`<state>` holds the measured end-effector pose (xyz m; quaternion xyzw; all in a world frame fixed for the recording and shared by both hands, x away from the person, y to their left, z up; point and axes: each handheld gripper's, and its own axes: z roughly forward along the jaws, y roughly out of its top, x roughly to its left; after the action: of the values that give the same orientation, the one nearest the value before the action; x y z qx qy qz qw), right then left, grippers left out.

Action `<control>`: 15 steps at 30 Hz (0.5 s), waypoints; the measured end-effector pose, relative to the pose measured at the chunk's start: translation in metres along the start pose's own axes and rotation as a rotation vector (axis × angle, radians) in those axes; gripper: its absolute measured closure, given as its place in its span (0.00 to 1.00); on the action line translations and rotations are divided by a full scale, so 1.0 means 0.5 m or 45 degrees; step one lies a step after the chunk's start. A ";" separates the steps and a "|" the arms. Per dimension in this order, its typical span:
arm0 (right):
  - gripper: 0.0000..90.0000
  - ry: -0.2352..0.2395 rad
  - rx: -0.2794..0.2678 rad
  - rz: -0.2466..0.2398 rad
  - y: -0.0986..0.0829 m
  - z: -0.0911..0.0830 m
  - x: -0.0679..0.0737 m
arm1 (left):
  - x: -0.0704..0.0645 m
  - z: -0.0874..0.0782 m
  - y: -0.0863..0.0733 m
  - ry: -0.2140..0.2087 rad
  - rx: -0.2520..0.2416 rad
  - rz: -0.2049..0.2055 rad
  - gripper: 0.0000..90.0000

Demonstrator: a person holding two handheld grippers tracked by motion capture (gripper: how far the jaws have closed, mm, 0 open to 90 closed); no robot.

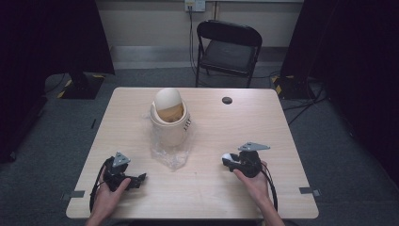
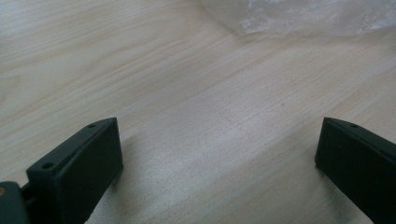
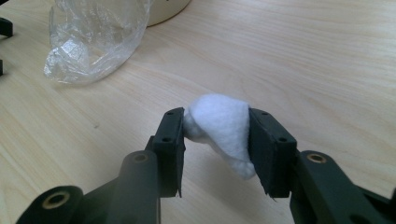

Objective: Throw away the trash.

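Note:
A small cream bin [image 1: 170, 121] with a domed swing lid stands on the wooden table [image 1: 226, 122], left of centre. A clear plastic bag [image 1: 170, 153] hangs out from under it toward me, and its crumpled end [image 3: 91, 39] lies on the wood. My right gripper [image 3: 215, 135] is shut on a white cotton wad [image 3: 223, 126], held just above the table at the front right [image 1: 227, 161]. My left gripper [image 1: 141, 179] rests at the front left, open, with bare wood between its jaws [image 2: 219, 154]. An edge of the bag [image 2: 299, 18] lies beyond it.
A dark round cable hole [image 1: 227, 100] sits in the table's far side. A black folding chair [image 1: 229, 49] stands behind the table. Tape marks [image 1: 309, 190] are stuck near the front corners. Bare wood lies between the two grippers.

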<state>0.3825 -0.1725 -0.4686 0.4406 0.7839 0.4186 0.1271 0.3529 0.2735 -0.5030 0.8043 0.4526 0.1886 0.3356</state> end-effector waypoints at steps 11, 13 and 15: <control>0.65 0.030 -0.038 -0.026 0.022 0.001 0.019 | 0.000 0.000 0.000 0.000 0.000 0.001 0.00; 0.66 0.032 -0.045 -0.034 0.025 0.000 0.021 | 0.000 0.000 0.000 0.000 -0.001 -0.002 0.00; 0.66 0.031 -0.052 -0.037 0.029 0.000 0.021 | 0.000 0.000 0.000 0.000 0.001 0.002 0.00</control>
<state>0.3851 -0.1602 -0.4556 0.4212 0.7831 0.4379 0.1326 0.3529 0.2736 -0.5029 0.8047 0.4522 0.1888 0.3351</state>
